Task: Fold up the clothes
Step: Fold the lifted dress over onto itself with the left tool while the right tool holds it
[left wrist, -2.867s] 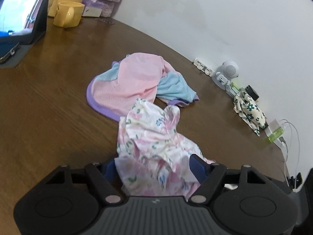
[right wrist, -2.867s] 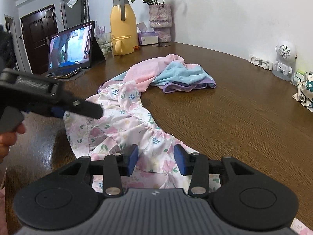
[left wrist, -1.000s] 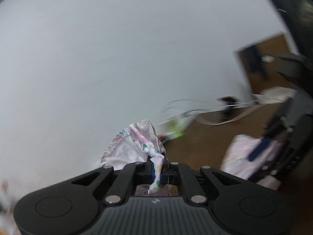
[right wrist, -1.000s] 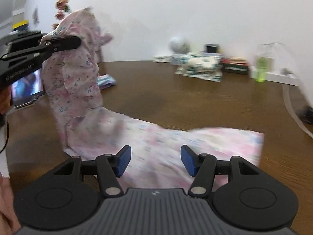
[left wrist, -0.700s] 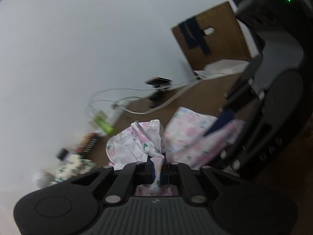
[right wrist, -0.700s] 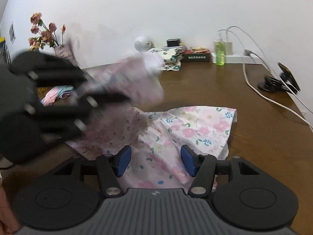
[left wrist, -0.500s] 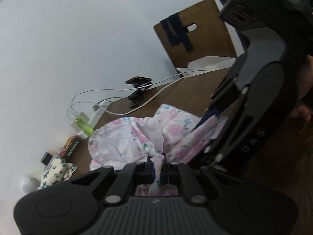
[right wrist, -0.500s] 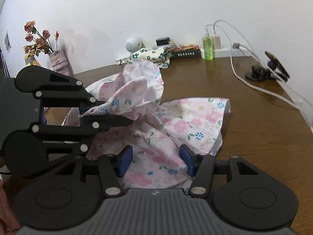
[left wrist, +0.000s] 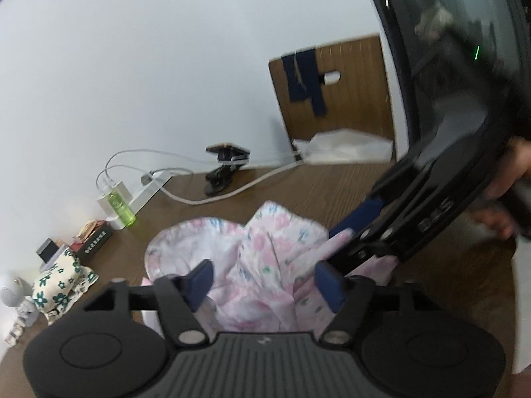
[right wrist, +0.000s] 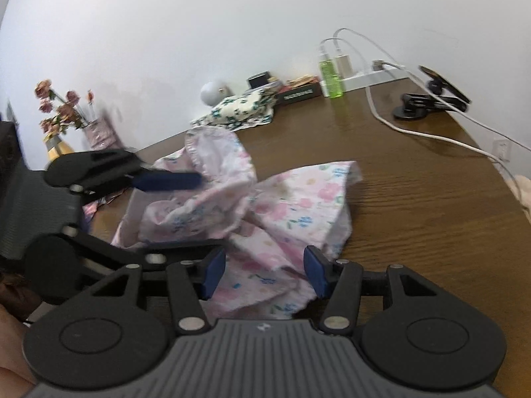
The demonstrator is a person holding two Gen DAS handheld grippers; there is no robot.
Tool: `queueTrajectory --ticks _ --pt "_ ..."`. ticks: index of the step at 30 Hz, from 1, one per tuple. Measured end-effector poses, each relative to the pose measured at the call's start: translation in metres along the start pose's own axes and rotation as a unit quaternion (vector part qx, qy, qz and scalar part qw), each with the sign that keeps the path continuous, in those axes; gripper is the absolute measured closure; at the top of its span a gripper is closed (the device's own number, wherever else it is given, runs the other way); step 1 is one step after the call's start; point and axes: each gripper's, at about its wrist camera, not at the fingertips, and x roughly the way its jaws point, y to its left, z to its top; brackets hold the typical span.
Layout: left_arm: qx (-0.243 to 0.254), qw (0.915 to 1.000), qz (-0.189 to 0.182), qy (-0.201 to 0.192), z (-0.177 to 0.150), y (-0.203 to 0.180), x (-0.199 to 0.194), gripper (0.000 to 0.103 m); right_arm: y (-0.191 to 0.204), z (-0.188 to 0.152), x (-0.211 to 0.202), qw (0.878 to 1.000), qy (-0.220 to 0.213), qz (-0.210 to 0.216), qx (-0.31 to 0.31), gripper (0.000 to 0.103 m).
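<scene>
The flowery pink garment (right wrist: 265,199) lies in a bunched heap on the brown wooden table (right wrist: 431,199), near the front edge where the person works. It is not flat and not folded. One part is humped up high on the left side, and a flatter flap reaches out to the right. It looks soft and thin, so it probably slumps wherever nobody is holding it.

The left gripper (left wrist: 265,282) sits low just over the heap with its two blue fingers (left wrist: 199,280) spread wide apart. Cloth shows in the gap between them, but they are not pinching it. In the right wrist view this same tool comes in from the left, with one blue finger lying across the high hump.

The right gripper (right wrist: 262,270) is spread apart too, with the near edge of the cloth between its fingers and nothing squeezed. Both tools are close to the heap, most likely so each can take a new hold and pull the cloth out flat, which I think has to come first before any fold.

Further back along the white wall are a green bottle (right wrist: 328,79), a white cable (right wrist: 415,129), a phone holder (right wrist: 428,102) and a folded cloth with green flowers (right wrist: 242,109). They are well apart from the heap, so they should not get in the way
</scene>
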Motion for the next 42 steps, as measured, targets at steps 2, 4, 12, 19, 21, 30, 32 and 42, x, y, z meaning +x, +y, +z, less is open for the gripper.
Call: queueTrajectory --ticks 2,4,12,19,21,30,32,42 --pt "-0.012 0.9997 -0.013 -0.018 0.005 0.003 -0.014 0.032 -0.003 0.000 -0.003 1.000 -0.001 -0.008 0.006 0.050" --pt "-0.032 0.9985 -0.028 -0.036 0.011 0.010 -0.029 0.032 0.003 0.005 -0.007 1.000 -0.007 -0.010 0.003 0.050" --pt "-0.094 0.9947 0.029 -0.028 -0.018 0.062 -0.075 0.030 0.024 0.022 -0.022 0.999 -0.029 -0.018 -0.011 0.050" --pt "-0.157 0.9859 0.043 0.039 -0.075 0.113 -0.064 0.071 0.070 0.058 0.002 0.998 -0.012 0.025 -0.051 0.050" --pt "-0.159 0.9858 0.024 0.048 -0.082 0.119 -0.053 0.084 0.081 0.068 0.023 0.998 0.009 0.042 -0.055 0.050" --pt "-0.124 0.9883 0.002 0.089 -0.101 0.107 -0.008 0.085 0.053 0.072 0.076 0.994 0.068 0.058 0.056 0.099" --pt "-0.132 0.9873 -0.002 0.089 -0.103 0.108 -0.008 0.085 0.038 0.065 0.070 0.994 0.063 0.043 0.080 0.101" --pt "-0.136 0.9869 -0.004 0.087 -0.102 0.109 -0.007 0.082 0.029 0.047 0.044 0.994 0.031 0.040 0.099 0.080"
